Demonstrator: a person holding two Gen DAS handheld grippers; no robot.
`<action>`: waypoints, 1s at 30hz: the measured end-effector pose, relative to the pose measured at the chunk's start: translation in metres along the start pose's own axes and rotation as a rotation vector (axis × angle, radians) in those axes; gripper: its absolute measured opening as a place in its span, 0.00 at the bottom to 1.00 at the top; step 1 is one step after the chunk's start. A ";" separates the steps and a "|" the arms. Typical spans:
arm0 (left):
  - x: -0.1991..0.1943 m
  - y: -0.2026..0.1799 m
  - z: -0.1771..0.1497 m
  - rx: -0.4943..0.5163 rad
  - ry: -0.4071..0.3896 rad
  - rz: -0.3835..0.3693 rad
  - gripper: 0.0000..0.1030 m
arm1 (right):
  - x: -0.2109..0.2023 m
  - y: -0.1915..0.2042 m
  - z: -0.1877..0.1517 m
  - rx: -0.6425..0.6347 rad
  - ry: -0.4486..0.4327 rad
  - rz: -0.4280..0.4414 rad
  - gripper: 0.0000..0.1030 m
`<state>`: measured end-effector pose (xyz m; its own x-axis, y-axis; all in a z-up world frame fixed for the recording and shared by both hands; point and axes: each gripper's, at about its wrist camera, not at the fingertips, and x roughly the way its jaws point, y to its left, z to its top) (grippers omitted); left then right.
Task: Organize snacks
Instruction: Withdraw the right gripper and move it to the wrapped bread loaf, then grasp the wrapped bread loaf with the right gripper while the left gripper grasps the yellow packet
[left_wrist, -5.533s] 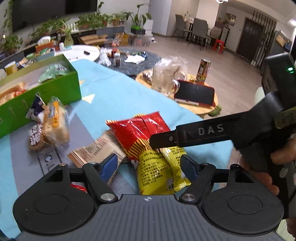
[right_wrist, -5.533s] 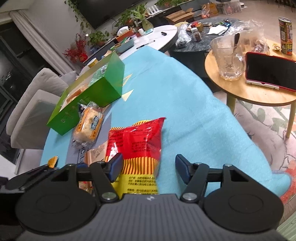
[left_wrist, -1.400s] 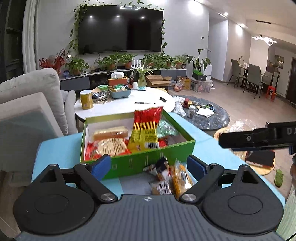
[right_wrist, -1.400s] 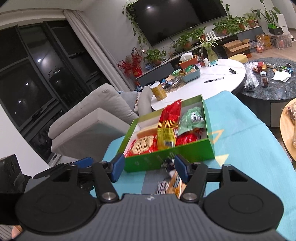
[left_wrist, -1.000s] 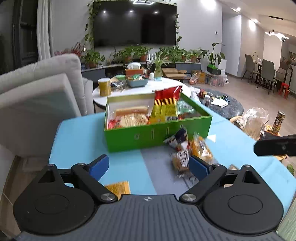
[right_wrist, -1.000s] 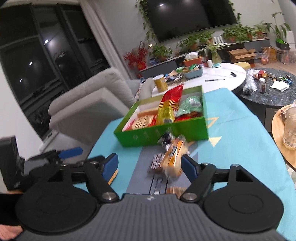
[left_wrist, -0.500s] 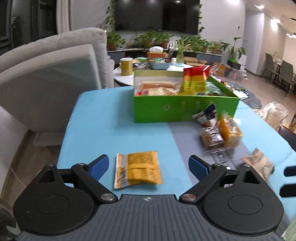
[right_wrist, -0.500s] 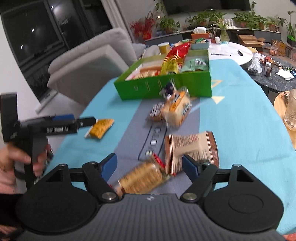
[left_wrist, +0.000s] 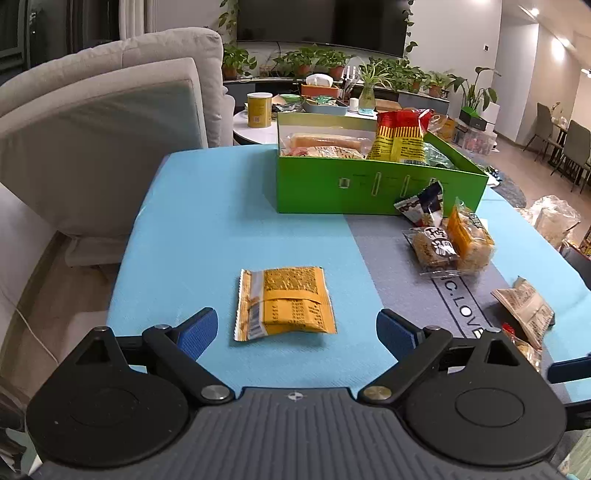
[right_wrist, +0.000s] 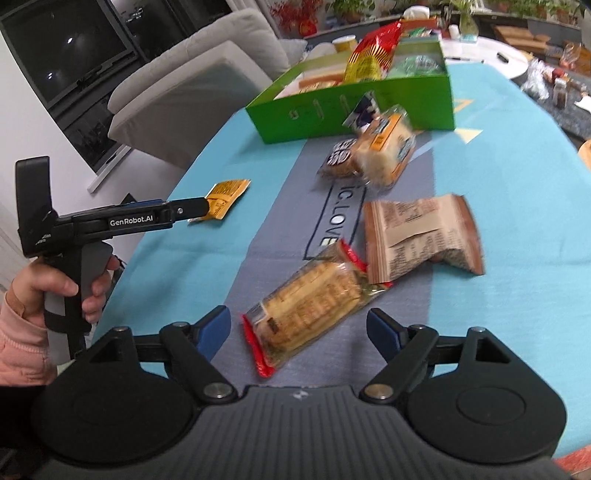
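Yellow packet (left_wrist: 284, 301) lay between the wide-open left gripper (left_wrist: 295, 328) fingers; right gripper (right_wrist: 299, 328), just opening, seemingly untouching, straddled a cracker pack (right_wrist: 308, 301).

Layout on the table (left_wrist: 192, 229): the box (left_wrist: 376, 188) stands at the far side with a tall packet (left_wrist: 400, 136) upright inside it; just before its near right corner lies a cluster of wrapped snacks (left_wrist: 448, 240); nearer and right lie a folded packet (right_wrist: 417, 232) and a cracker pack (right_wrist: 310, 299), touching; a flat sachet (left_wrist: 284, 301) lies apart at near left; a sofa (left_wrist: 107, 129) stands left of the table
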<state>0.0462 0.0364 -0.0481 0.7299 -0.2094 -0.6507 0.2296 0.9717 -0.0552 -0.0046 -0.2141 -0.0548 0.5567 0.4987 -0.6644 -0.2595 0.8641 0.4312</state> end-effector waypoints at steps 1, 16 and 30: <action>0.000 0.000 -0.001 0.000 0.002 -0.001 0.90 | 0.004 0.001 0.001 0.007 0.009 0.000 0.67; -0.004 0.026 -0.012 -0.092 0.021 0.012 0.90 | 0.049 0.039 0.025 -0.102 0.022 -0.014 0.72; 0.032 0.004 0.011 0.007 0.047 0.025 0.90 | 0.042 0.040 0.011 -0.190 0.024 -0.072 0.72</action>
<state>0.0770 0.0324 -0.0607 0.7046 -0.1795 -0.6866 0.2162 0.9758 -0.0333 0.0172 -0.1597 -0.0584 0.5611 0.4348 -0.7044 -0.3654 0.8936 0.2605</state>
